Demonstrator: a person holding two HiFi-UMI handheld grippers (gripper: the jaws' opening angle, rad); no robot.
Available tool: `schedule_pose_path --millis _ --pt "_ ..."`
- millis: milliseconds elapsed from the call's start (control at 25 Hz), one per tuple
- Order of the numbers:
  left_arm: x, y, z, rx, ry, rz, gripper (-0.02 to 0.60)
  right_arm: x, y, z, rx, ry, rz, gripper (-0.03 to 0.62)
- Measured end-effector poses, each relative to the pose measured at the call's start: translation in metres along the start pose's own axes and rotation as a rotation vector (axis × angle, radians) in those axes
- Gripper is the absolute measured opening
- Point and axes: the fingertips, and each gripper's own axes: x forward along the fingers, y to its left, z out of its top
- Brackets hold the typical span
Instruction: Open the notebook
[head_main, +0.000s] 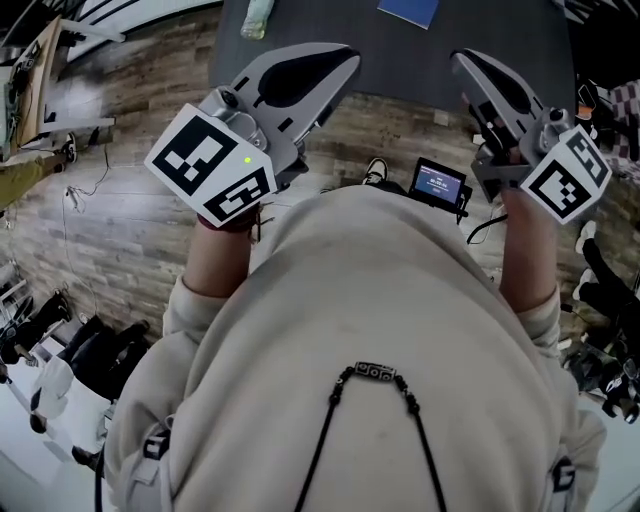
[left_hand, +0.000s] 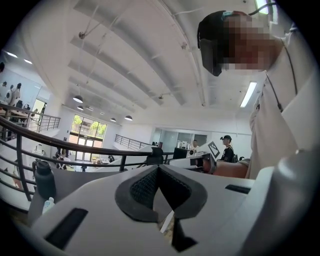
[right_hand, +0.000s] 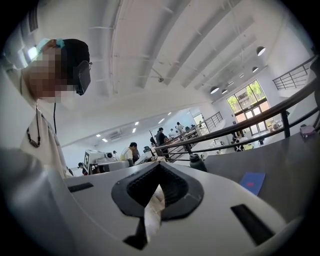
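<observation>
- Head view, and I've got the notebook (head_main: 408, 10) at the very top of the frame, just right of centre. It has a blue cover and lies flat on the dark grey table (head_main: 500, 50), and the frame edge cuts off most of it.
- Right gripper view shows more of it. The notebook (right_hand: 252, 182) is a blue slab at the right of the frame, flat on the table (right_hand: 295, 170), with a small reddish mark on the cover. Only the cover shows, no pages.
- Both claws are well short of it. The left gripper (head_main: 345, 55) sits in the upper left of the head view and the right gripper (head_main: 465, 62) in the upper right. Both tips are just over the table's near edge, with bare tabletop between them and the notebook.
- Left gripper view: the left gripper (left_hand: 159, 169) has its jaws together at the tips, with nothing pinched.
- Right gripper view: the right gripper (right_hand: 160, 165) is closed tip to tip and empty.
- Now the edges. The table's near edge runs across the top of the head view, with wooden floor (head_main: 120, 150) below it on the left.
- A pale object (head_main: 257, 15) sits at the table's upper left, well apart from the notebook.
- A dark bottle (right_hand: 197, 161) stands near the middle of the right gripper view, with a railing (right_hand: 240, 130) behind it.
- Grey surface lies open all around the notebook.
</observation>
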Motion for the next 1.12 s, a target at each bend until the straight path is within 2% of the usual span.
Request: schedule_pose_path --millis 120,360,600,800,1120 --pt "0.031 -0.002 -0.001 -0.016 0.015 0.014 0.005 -0.018 -0.035 0.006 0.031 -0.019 0.005 0.015" --pt "0.05 -0.016 -0.003 -0.018 0.046 0.026 0.005 -0.049 -0.056 -0.006 0.099 -0.046 0.006 0.015" --pt "0.087 -0.014 0.016 -0.002 0.09 -0.021 0.005 -0.073 -0.082 0.018 0.135 -0.116 -0.033 0.015" --pt "0.129 -0.022 0.019 0.027 0.101 -0.097 0.005 -0.103 -0.106 0.019 0.154 -0.169 -0.081 0.015" --pt "0.165 -0.027 0.04 0.057 0.071 -0.269 0.005 -0.135 -0.116 0.036 0.135 -0.221 -0.24 0.015"
